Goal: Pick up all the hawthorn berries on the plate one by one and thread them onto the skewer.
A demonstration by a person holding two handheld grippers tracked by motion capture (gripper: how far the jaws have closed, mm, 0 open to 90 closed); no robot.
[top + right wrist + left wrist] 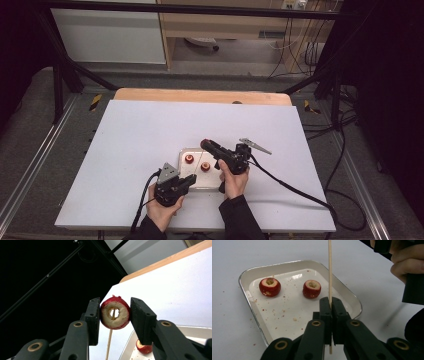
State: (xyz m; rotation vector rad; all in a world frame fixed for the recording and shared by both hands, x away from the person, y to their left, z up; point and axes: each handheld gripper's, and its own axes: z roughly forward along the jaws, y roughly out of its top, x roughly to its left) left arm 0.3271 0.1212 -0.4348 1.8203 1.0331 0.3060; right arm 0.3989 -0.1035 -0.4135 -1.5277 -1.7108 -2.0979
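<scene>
Two black fingers [140, 320] of the right gripper [115, 315] clamp a cored red fruit [115, 312], its hollow facing the camera, with a thin wooden skewer [330, 270] showing through the hole. That skewer stands upright, pinched between the closed fingers [325, 312] of the left gripper [331, 315], just at the near edge of the white tray [247, 280]. Inside the tray lie two more cored red fruits [270, 286], side by side and apart, among crumbs. Around the tray spreads the white desk [140, 130], with the right gripper raised above the tray's right side.
</scene>
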